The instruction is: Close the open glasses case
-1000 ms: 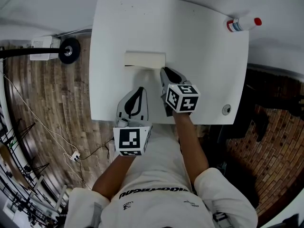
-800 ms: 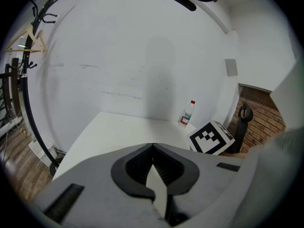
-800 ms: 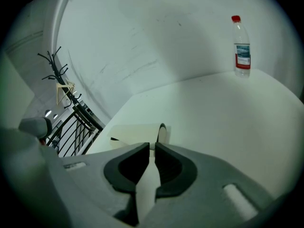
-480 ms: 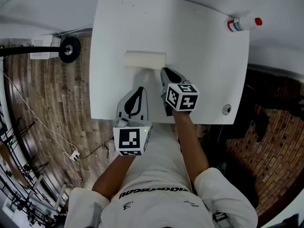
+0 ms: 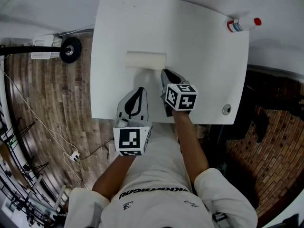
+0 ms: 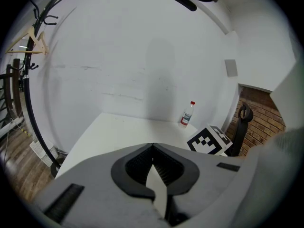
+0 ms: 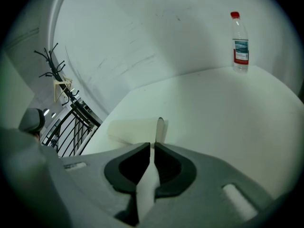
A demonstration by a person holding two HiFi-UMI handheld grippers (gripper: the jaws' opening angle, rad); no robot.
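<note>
Your right gripper (image 5: 165, 72) sits just below centre frame in the head view. Its jaws point up the frame and slightly left, at the right end of the case (image 5: 146, 60). The tip is just beside the case's near edge; whether it touches cannot be told. Your right forearm (image 5: 190, 141) runs up from the lower right of the frame, nearly straight.

In the right gripper view the jaws (image 7: 152, 147) are drawn together with nothing between them. The case (image 7: 134, 129) lies just beyond them as a single low cream block, left of centre.

Your left gripper (image 5: 138, 90) is lower and further left in the head view, its body over the near edge of the table (image 5: 199, 56). It points straight up the frame, apart from the case. Your left forearm (image 5: 111, 172) comes in from the lower left.

In the left gripper view its jaws (image 6: 153, 146) are pressed together and hold nothing.

A bottle (image 5: 243, 24) lies at the table's upper right corner, well apart from both grippers.
</note>
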